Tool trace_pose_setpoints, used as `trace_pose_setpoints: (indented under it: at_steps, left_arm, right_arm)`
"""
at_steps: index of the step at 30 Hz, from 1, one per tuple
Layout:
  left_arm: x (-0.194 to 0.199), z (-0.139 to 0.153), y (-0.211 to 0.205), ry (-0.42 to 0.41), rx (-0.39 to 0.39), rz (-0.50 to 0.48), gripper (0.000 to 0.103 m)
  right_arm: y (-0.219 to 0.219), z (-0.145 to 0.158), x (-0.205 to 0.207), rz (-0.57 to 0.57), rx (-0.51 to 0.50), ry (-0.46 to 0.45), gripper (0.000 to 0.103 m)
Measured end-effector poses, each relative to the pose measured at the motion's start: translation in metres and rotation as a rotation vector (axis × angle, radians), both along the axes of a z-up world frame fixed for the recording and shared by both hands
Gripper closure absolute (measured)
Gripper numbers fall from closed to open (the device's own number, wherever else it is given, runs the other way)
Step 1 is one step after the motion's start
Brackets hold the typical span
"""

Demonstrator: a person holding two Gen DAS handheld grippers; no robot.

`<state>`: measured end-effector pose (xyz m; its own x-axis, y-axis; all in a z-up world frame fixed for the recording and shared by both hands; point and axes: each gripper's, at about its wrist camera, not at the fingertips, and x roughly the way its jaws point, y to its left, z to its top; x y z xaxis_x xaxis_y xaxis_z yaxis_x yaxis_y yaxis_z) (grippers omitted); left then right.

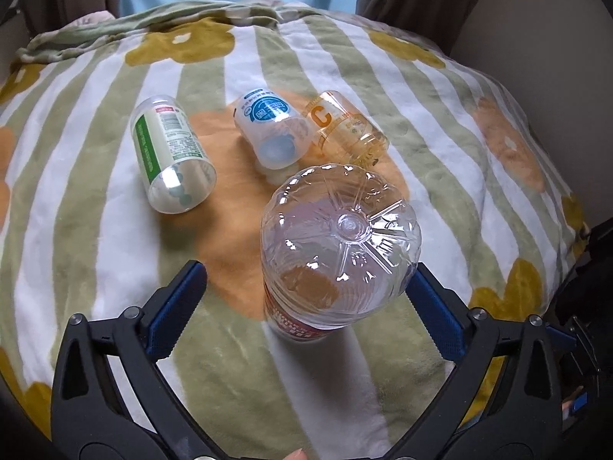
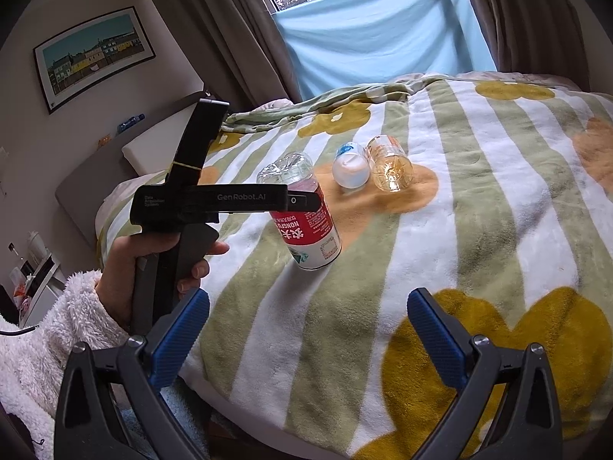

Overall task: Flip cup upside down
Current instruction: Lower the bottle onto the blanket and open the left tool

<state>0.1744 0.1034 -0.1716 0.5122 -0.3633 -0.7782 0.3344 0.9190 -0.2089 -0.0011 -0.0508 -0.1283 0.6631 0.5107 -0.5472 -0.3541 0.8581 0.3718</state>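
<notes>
Cup base-up between your left hand-held gripper's [image 1: 306, 306] wide fingers!

Left view: the clear cup [image 1: 339, 245], red-labelled, empty, tilts on the soft bed [image 1: 479, 161]; only the right pad [image 1: 431, 303] looks near it, so it could topple. Three empty containers ahead. Right view: your right hand-held gripper [image 2: 306, 333] gapes, holding nothing, cup [image 2: 306, 218] ahead-left.

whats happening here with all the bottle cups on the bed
A person holds a gripper in each hand over a striped blanket. The left gripper, jaws wide, sits around the red-label cup, which stands bottom up, slightly tilted. The right gripper waits open and empty. Three other cups lie on their sides nearby.
</notes>
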Motion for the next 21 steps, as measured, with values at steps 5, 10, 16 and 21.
trace_pose_setpoints:
  at_steps: [5,10,16,21]
  left_arm:
    - [-0.008,0.019,0.01,-0.033,-0.039,0.0,0.0]
    - [-0.027,0.062,0.027,-0.151,-0.044,0.011,0.0]
    - [-0.069,0.126,0.06,-0.378,-0.061,0.097,0.0]
    - [-0.116,0.159,0.082,-0.608,-0.006,0.191,0.0]
  right_arm:
    - [0.006,0.006,0.004,-0.008,-0.006,-0.011,0.0]
    - [0.015,0.029,0.011,-0.045,-0.061,-0.066,0.0]
    - [0.03,0.087,0.014,-0.183,-0.202,-0.248,0.0]
    - [0.04,0.124,0.014,-0.32,-0.258,-0.373,0.0]
